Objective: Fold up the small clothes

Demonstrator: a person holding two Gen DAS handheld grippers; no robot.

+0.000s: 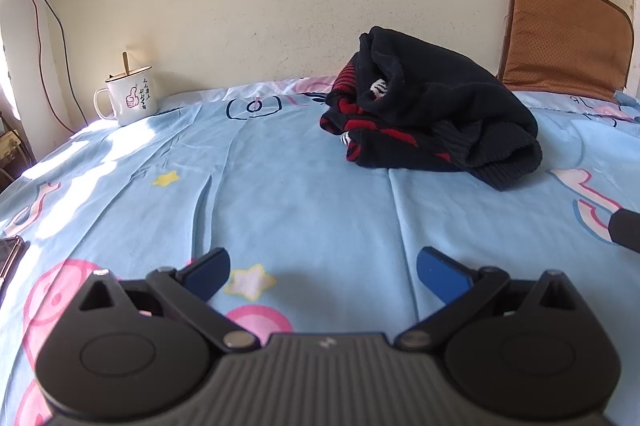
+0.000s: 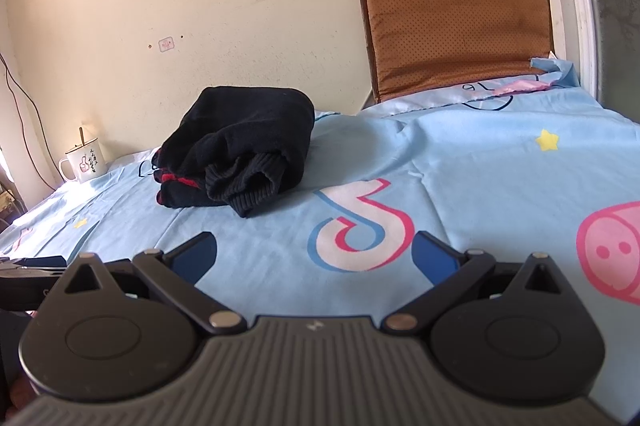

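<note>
A small dark navy knitted sweater with red and white pattern lies crumpled in a heap on the light blue patterned sheet, far and to the right in the left wrist view. It also shows in the right wrist view, far and to the left. My left gripper is open and empty, low over the sheet, well short of the sweater. My right gripper is open and empty, over the sheet to the right of the sweater. Part of the right gripper shows at the right edge of the left wrist view.
A white enamel mug with a stick in it stands at the far left by the wall, also in the right wrist view. A brown cushion leans against the wall at the far right. A dark phone-like object lies at the left edge.
</note>
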